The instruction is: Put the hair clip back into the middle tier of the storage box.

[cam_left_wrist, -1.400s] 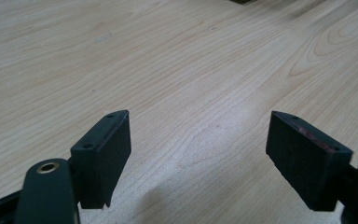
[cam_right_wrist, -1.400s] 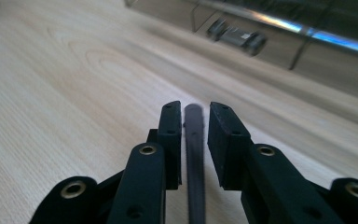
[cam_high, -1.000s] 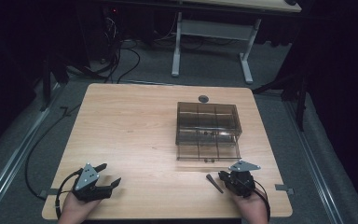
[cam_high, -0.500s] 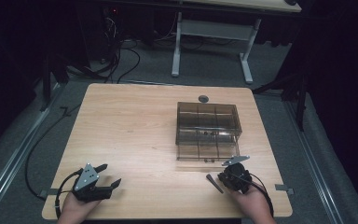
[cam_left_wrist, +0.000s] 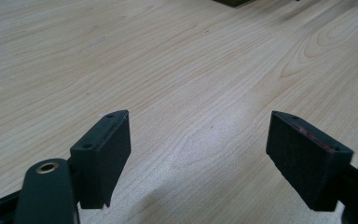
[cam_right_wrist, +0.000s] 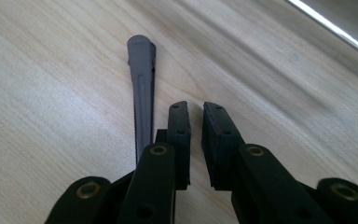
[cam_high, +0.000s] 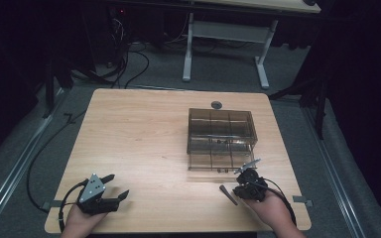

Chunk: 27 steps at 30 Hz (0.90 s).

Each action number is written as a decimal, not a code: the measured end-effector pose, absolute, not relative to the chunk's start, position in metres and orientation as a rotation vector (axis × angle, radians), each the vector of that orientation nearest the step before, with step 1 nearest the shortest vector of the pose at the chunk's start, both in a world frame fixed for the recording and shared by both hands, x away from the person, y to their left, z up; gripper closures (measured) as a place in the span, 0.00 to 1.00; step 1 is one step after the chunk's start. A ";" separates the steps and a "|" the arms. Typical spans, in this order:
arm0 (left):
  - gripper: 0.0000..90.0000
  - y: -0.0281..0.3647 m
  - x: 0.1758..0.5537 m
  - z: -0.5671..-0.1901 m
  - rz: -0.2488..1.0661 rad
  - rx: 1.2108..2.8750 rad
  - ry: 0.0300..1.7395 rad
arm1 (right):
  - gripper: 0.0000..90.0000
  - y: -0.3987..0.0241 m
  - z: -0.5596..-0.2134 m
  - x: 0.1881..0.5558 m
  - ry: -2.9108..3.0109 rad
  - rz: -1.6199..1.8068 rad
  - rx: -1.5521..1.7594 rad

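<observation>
A slim dark grey tool (cam_high: 228,194) lies flat on the wooden table (cam_high: 144,144) near its front right edge. My right gripper (cam_high: 240,191) rests right beside it, held by a hand. In the right gripper view the grey tool (cam_right_wrist: 142,88) runs along the outer side of one jaw, outside the right gripper (cam_right_wrist: 196,109), whose jaws are shut to a narrow slit with nothing between them. My left gripper (cam_high: 118,185) sits at the front left, open. Bare wood shows between the wide-apart jaws of the left gripper (cam_left_wrist: 198,140).
A smoky transparent compartment box (cam_high: 221,136) stands right of centre, just beyond the right gripper. A small dark round cap (cam_high: 217,104) sits behind it at the far edge. Cables (cam_high: 34,163) trail off the table's left side.
The right gripper has turned and dipped toward the grey tool, its top plate tilting up toward the box. The left gripper has stayed put.
</observation>
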State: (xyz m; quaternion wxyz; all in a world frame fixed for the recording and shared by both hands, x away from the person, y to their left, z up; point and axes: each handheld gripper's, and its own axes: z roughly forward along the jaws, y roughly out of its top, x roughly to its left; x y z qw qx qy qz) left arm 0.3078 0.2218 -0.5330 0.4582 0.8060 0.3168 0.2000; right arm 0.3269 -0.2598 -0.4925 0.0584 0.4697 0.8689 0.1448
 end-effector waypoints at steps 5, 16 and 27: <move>0.25 0.222 0.307 -0.533 0.494 1.984 0.781 | 0.88 -0.255 -0.489 0.331 2.683 0.358 1.398; 0.25 0.222 0.307 -0.533 0.494 1.984 0.782 | 0.86 -0.244 -0.479 0.335 2.762 0.270 1.336; 0.25 0.222 0.308 -0.533 0.487 1.985 0.773 | 0.82 -0.227 -0.477 0.341 2.815 0.183 1.305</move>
